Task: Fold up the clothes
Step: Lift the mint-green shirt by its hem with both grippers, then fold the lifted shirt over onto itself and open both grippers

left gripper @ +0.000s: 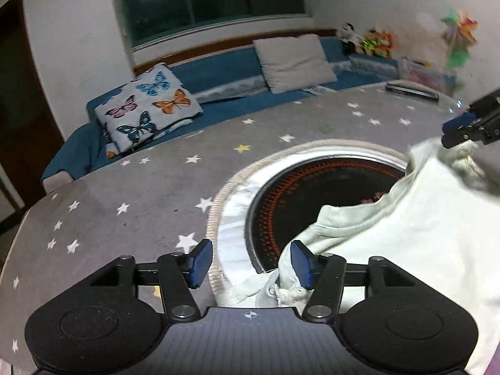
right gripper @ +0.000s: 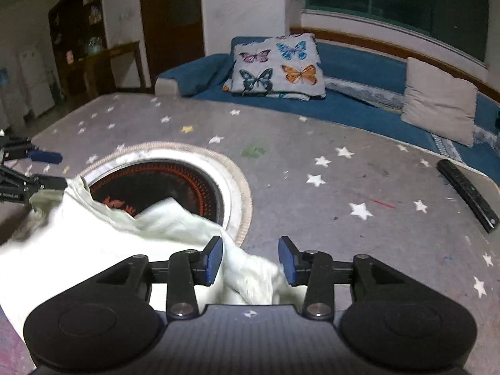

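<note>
1. Pale, cream-white cloth is the one garment [left gripper: 415,228] I can count; it lies on the grey star-printed table cover [left gripper: 131,184], spread over the near side and lapping onto the round black cooktop [left gripper: 315,187] set in the middle of the table.
2. I have two grippers in view. My left gripper [left gripper: 251,264] has its blue-padded fingers [left gripper: 200,264] apart, with a bunched corner of the garment lying between them and against the right-hand pad; I see no clamping there.
3. My right gripper [right gripper: 251,261] likewise has its fingers spread, and a crumpled edge of the garment [right gripper: 250,278] sits in the gap, touching the left pad.
4. From the right wrist view, the left gripper [right gripper: 40,168] shows at the far left edge, its fingers apart above the garment's other corner.
5. One light ring with a woven rim [right gripper: 240,181] borders the cooktop.
6. One black remote control [right gripper: 468,190] lies near the table's far right edge, well apart from the garment.
7. On the blue sofa [right gripper: 359,106] behind the table I count two cushions: one butterfly-printed [right gripper: 278,65], one plain beige [right gripper: 440,103].
8. Several stuffed toys [left gripper: 372,40], blurred, sit at the sofa's far end; I cannot count them surely.
</note>
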